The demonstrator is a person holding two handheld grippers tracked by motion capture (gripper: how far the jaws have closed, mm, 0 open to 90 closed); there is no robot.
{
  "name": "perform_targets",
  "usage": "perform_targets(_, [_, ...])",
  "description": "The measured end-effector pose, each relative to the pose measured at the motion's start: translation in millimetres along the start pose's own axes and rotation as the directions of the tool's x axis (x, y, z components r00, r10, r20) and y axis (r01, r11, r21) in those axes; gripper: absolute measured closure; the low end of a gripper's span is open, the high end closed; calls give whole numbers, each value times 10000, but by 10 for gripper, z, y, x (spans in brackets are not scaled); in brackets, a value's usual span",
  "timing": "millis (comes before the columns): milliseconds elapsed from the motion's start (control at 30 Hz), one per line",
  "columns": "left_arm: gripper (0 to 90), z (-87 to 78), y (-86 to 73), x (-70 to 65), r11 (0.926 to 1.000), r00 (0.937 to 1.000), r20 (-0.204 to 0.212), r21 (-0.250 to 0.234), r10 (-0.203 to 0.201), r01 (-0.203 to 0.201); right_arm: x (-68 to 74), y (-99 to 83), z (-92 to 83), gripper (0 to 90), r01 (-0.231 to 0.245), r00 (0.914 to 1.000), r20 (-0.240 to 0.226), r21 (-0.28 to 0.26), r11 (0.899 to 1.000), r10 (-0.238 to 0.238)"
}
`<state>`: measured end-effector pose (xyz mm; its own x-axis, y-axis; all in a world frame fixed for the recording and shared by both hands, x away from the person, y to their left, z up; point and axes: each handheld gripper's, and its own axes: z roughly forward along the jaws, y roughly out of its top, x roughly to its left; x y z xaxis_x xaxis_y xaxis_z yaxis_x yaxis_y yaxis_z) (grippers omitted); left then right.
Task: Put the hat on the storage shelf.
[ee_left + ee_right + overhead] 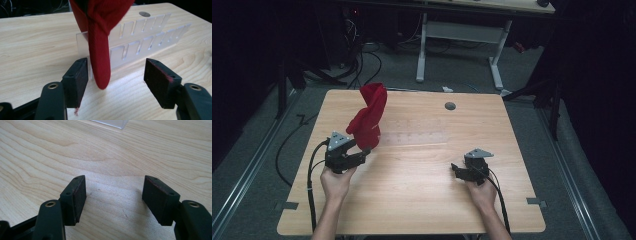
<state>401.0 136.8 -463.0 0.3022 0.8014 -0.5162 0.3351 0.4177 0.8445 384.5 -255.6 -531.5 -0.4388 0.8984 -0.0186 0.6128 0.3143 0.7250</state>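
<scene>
A red knitted cloth (368, 117) stands draped over the left end of a clear slotted plastic rack (422, 131) on the wooden table (412, 200). In the left gripper view the cloth's (100, 50) narrow end hangs down in front of the rack (140, 37). It dangles between the jaws of my left gripper (116, 80), close beside the left pad. The right pad is well clear of it and the jaws are open. My left gripper (364, 152) sits just below the cloth. My right gripper (457, 170) rests open over bare wood at the table's right, nothing between its pads (115, 197).
A round grey grommet (450, 105) sits in the table near its far edge. A corner of the clear rack (112, 123) lies ahead of the right gripper. Another desk (462, 30) stands behind, and cables (287, 145) run over the floor at left.
</scene>
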Motion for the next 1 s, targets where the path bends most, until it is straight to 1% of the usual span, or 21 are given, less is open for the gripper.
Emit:
perform_targets(133, [360, -56, -32, -3, 10000, 10000, 42, -2, -32, 33, 0, 0, 0, 361, 3, 10000, 1, -1, 10000, -3])
perform_targets(333, [352, -125, -70, -4, 9997, 9995, 163, -41, -253, 254, -1, 0, 0, 360, 24, 10000, 3, -4, 10000, -24])
perform_targets(600, [344, -231, -109, -24, 9994, 9989, 327, -113, -335, 339, 1, -1, -1, 358, 31, 10000, 7, 8, 10000, -31])
perform_targets(733, [346, -251, -135, -33, 9994, 9989, 333, 20, -338, 338, 2, -1, -1, 358, 31, 10000, 5, 7, 10000, -31])
perform_targets(833, [346, -276, -162, -47, 9996, 9989, 387, 149, -266, 260, 2, -1, -1, 358, 29, 10000, 7, 7, 10000, -29])
perform_targets(1000, [346, -312, -187, -70, 9994, 9982, 507, 151, -315, 307, 2, -1, -1, 357, 30, 10000, 9, 4, 10000, -30])
